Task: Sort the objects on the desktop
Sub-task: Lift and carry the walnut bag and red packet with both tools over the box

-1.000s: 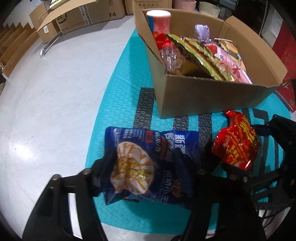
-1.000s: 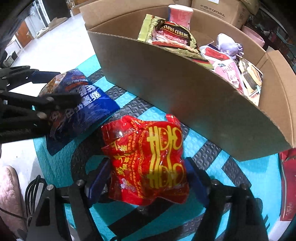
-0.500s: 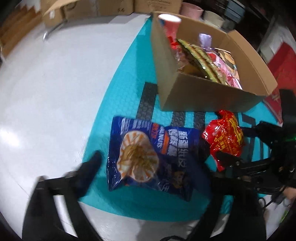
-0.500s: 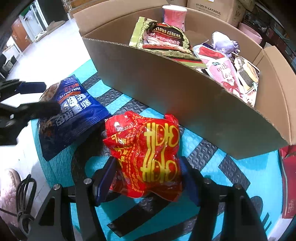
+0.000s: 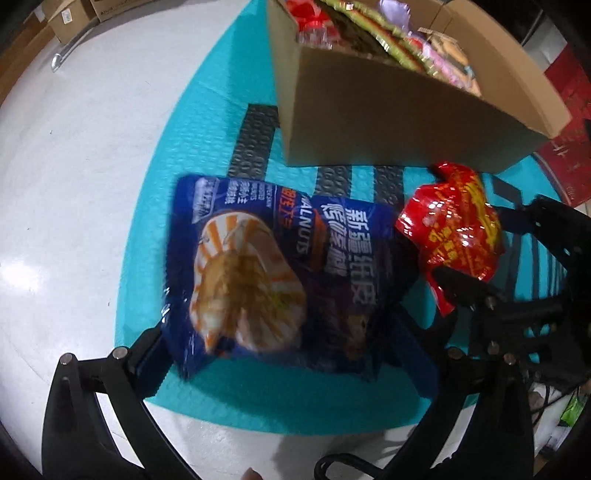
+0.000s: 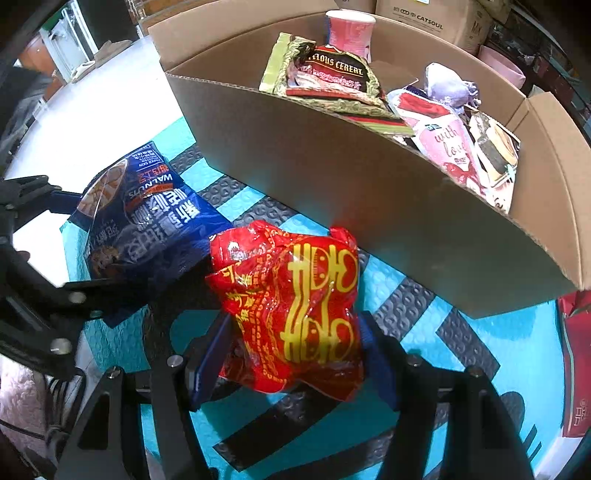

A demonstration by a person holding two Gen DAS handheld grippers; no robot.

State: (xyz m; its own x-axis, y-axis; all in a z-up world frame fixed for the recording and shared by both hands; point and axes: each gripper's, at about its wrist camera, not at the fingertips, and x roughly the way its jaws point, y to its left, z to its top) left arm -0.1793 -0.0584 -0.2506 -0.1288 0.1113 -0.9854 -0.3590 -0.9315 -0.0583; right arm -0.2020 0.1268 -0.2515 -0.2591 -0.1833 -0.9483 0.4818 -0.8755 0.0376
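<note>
My left gripper [image 5: 284, 354] is shut on the near end of a blue walnut bag [image 5: 273, 273], with a finger at each side. The bag also shows in the right wrist view [image 6: 147, 221]. My right gripper [image 6: 295, 354] is shut on a red and gold candy bag [image 6: 291, 310], held just above the mat; it shows in the left wrist view [image 5: 454, 236] too. A cardboard box [image 6: 332, 177] holding several snack packets stands just beyond both bags and also shows in the left wrist view [image 5: 388, 122].
A teal and grey foam mat [image 5: 207, 110] lies on a white floor [image 5: 74, 166]. A pink cup [image 6: 351, 29] and a cereal pack [image 6: 325, 74] sit in the box. More cartons [image 5: 70, 18] stand far left. A red packet [image 6: 576, 362] lies at the right.
The left gripper opened wide around the blue bag half a second ago and has now shut on it and come closer. The right gripper has lifted the red bag slightly.
</note>
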